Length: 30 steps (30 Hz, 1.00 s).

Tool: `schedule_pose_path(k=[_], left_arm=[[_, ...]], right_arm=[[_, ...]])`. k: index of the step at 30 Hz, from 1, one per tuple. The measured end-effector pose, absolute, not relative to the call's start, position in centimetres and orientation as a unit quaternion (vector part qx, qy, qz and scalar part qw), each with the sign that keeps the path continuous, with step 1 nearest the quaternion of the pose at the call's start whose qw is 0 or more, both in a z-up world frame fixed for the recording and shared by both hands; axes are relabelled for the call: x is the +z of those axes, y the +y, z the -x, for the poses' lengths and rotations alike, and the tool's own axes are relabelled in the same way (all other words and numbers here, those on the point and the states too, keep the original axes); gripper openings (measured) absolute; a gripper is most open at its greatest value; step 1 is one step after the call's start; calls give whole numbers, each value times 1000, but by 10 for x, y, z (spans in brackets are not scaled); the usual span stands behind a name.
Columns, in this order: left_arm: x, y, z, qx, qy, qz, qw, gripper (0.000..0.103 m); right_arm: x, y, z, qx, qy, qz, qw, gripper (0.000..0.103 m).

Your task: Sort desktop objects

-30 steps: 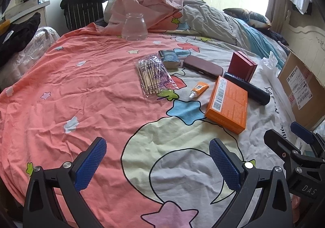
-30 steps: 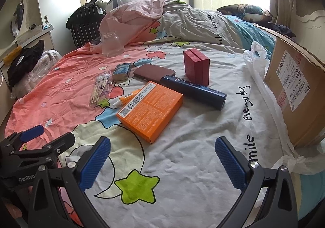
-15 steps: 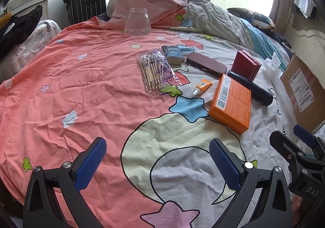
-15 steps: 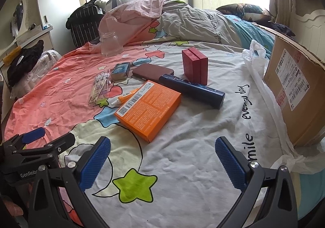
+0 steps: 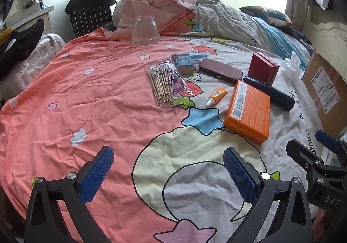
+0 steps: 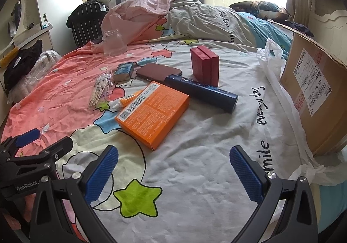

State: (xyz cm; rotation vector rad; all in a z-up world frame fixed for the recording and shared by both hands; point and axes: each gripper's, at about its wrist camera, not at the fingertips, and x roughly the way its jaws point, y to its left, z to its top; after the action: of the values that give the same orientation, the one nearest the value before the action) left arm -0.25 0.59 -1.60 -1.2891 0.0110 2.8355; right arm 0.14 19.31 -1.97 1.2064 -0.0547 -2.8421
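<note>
Objects lie on a bed sheet: an orange box (image 5: 249, 110) (image 6: 153, 113), a small orange tube (image 5: 216, 96) (image 6: 128, 101), a bag of cotton swabs (image 5: 166, 82) (image 6: 100, 89), a dark blue cylinder (image 5: 270, 93) (image 6: 201, 92), a red box (image 5: 263, 68) (image 6: 205, 65), a brown case (image 5: 220, 70) (image 6: 158, 73), a small blue packet (image 5: 184, 62) (image 6: 123, 70) and a glass jar (image 5: 145, 29) (image 6: 113, 42). My left gripper (image 5: 168, 174) is open and empty, well short of them. My right gripper (image 6: 174, 174) is open and empty, just short of the orange box.
A cardboard box (image 6: 314, 95) (image 5: 325, 91) with a plastic bag (image 6: 279, 91) stands at the right edge. A bunched duvet (image 5: 173, 4) lies behind the jar. A striped black bag (image 5: 91, 11) and a white desk (image 5: 23, 15) are at the far left.
The left gripper has drawn back or tilted a little, so the objects sit slightly lower and nearer in its view. The right gripper has barely moved. Both stay open.
</note>
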Motion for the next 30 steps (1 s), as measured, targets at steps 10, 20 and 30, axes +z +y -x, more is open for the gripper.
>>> schedule_pose_path(k=[10,20,30], left_arm=[[-4,10,-17,920,24,390,0,103],[-4,4,-22,917,27,398,0,103],[-10,-6,-10,911,25,413,-4,103]], right_arm=[[2,200,-24,-939,-12,-344,-9,103],[0,196,-21,-932,-27,-362,10,103],[-3,179,-8,-928,-13,-371,30,103]])
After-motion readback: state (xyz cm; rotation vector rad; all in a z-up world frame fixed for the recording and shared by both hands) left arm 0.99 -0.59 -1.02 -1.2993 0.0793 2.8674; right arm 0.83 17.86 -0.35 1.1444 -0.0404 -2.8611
